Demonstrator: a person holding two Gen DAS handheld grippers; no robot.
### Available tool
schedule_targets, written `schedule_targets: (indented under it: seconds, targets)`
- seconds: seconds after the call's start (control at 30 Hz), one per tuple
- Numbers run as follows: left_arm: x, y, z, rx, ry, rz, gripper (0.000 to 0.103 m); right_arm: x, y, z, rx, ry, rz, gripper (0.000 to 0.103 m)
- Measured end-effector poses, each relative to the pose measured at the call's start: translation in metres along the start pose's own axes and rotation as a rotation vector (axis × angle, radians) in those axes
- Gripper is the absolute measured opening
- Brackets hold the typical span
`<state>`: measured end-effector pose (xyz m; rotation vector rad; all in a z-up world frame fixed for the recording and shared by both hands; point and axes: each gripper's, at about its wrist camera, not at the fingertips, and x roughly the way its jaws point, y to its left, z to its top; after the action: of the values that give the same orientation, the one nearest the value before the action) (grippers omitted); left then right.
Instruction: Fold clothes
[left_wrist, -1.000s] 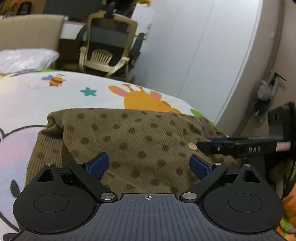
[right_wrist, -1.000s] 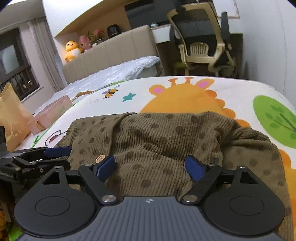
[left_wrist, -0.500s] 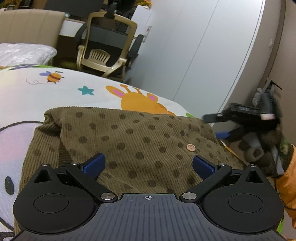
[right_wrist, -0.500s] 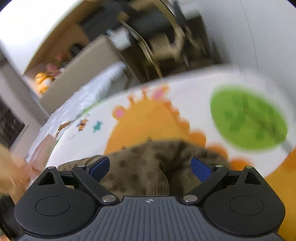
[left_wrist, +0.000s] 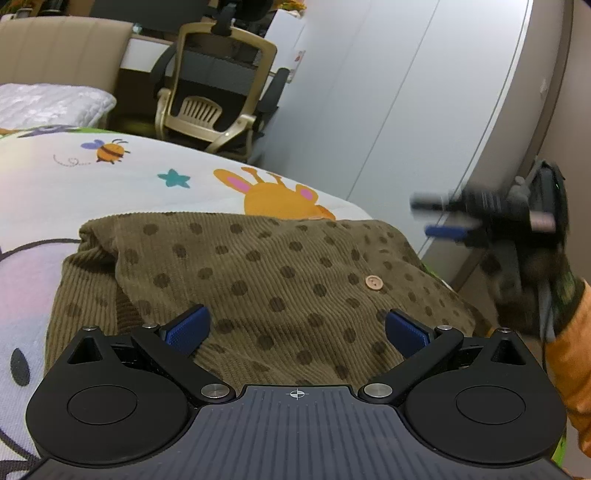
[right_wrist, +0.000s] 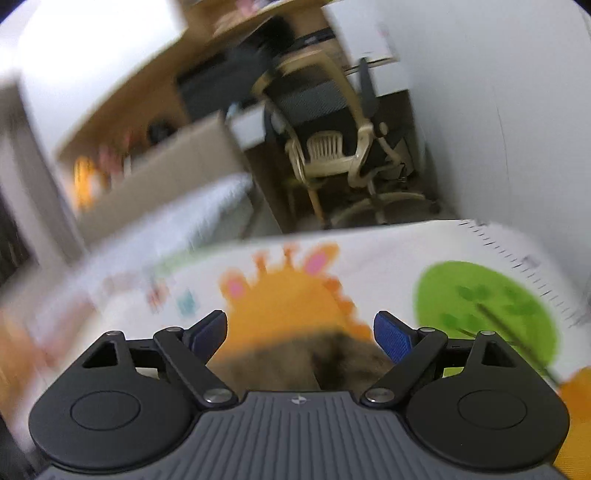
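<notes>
A brown corduroy garment with dark dots (left_wrist: 280, 273) lies folded on the cartoon-print mat (left_wrist: 155, 173), a pale button (left_wrist: 373, 283) on its top layer. My left gripper (left_wrist: 295, 328) hangs just above its near edge, jaws wide open, nothing pinched. My right gripper (left_wrist: 452, 218) shows blurred in the air past the garment's right side, held by a gloved hand (left_wrist: 532, 295). In the right wrist view the right gripper (right_wrist: 299, 332) is open with its jaws closing on nothing; only the garment's far edge (right_wrist: 295, 363) shows below the blue pads (right_wrist: 391, 341).
A beige office chair (left_wrist: 210, 96) stands beyond the mat's far edge. A bed with a white quilt (left_wrist: 48, 103) is at far left, white wardrobe doors (left_wrist: 406, 92) at right. An orange sleeve (left_wrist: 572, 354) is at the right edge.
The right gripper has lifted off the garment and swung up and away to the right, its view now tilted and blurred. The left gripper and the garment stayed put.
</notes>
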<state>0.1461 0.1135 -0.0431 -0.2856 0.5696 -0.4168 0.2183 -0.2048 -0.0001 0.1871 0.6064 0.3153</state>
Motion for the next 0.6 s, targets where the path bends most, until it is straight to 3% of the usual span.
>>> schedule_targets:
  seconds: [0.17, 0.37, 0.53, 0.6]
  targets:
    - [0.000, 0.002, 0.001, -0.012, 0.001, -0.005, 0.103, -0.003, 0.018, -0.054, -0.193, 0.138, -0.115, 0.088]
    - [-0.011, 0.004, 0.012, -0.103, 0.012, 0.015, 0.103, -0.015, 0.019, -0.069, -0.183, 0.089, -0.125, 0.089]
    - [-0.040, 0.023, 0.037, -0.253, -0.081, 0.062, 0.103, -0.013, 0.012, -0.066, -0.152, 0.085, -0.100, 0.094]
    - [-0.036, 0.040, 0.048, -0.301, -0.035, 0.092, 0.103, -0.012, 0.010, -0.064, -0.145, 0.083, -0.090, 0.095]
